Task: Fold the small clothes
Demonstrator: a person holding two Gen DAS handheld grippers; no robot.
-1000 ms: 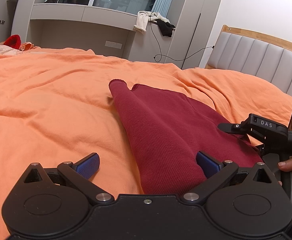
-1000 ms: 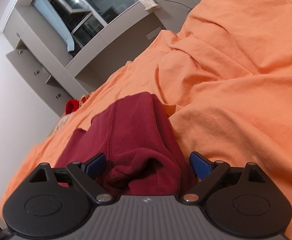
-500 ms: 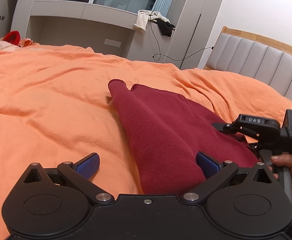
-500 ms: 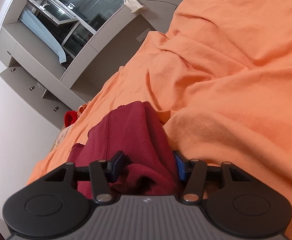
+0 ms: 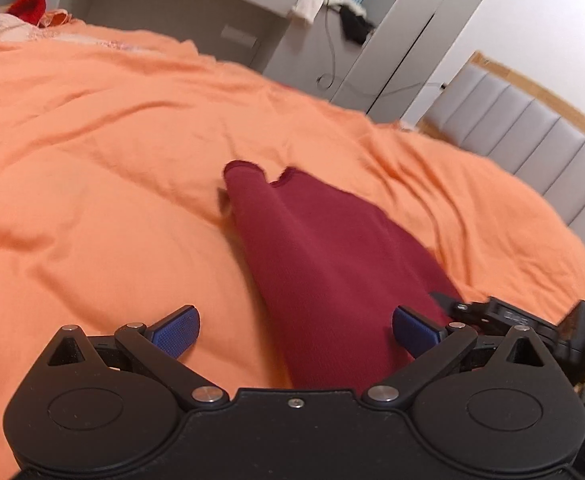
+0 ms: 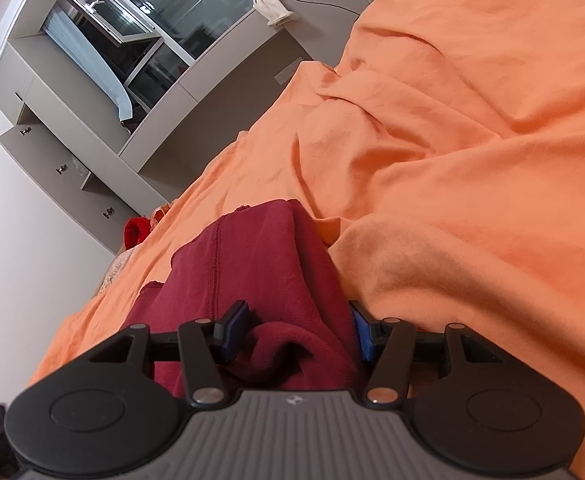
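Observation:
A dark red knit garment (image 5: 324, 264) lies on the orange bedspread (image 5: 92, 184), narrow end pointing away. My left gripper (image 5: 294, 330) is open, its blue pads wide apart over the garment's near edge, holding nothing. My right gripper (image 6: 296, 330) has its blue pads closed in on a bunched fold of the same red garment (image 6: 260, 264). The right gripper also shows at the right edge of the left wrist view (image 5: 516, 320), at the garment's right corner.
A grey padded headboard (image 5: 532, 152) stands at the right. Grey wall cabinets and a ledge with draped clothes (image 5: 324, 0) lie beyond the bed. A red item (image 5: 28, 6) sits at the bed's far left corner. A window (image 6: 152, 28) is behind.
My right gripper closed from wide open onto the garment's bunched fold. The left gripper stayed open and its view tilted and shifted a little over the garment.

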